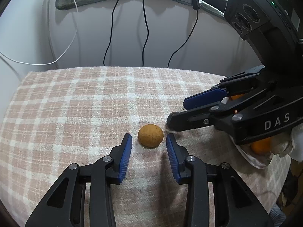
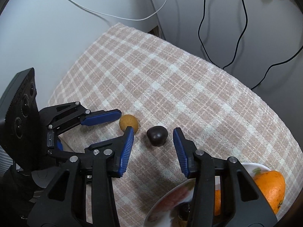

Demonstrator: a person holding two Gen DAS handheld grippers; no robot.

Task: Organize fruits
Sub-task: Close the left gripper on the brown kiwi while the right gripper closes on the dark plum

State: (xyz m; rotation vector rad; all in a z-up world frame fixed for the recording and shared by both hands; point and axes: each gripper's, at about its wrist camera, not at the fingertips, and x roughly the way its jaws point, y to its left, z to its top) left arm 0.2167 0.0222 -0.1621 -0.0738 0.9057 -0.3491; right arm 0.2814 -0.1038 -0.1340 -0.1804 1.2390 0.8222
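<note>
Your left gripper (image 1: 149,139) is the closest thing in its own view, pads on either side of the tan fruit (image 1: 150,135) but not quite pressing on it, so I'd call it released around the fruit rather than gripping. That fruit sits on the checked cloth (image 1: 75,104) with a sliver of cloth showing on each side, which looks like you're lining up for a clean pinch across its middle. Moving right, the dark fruit (image 2: 157,135) lies just beside the tan one, and your right gripper (image 2: 153,139) straddles it the same way, jaws apart, no contact that I can see. Both tools are tipped nose-down toward the cloth, the right one steeper, and they come in at an angle to each other so the fingers don't clash. Far right, the plate (image 2: 251,165) already holds an orange (image 2: 272,187), so my guess is both small fruits are headed there. Watch the left finger of the right tool, it sits very near the tan fruit.
</note>
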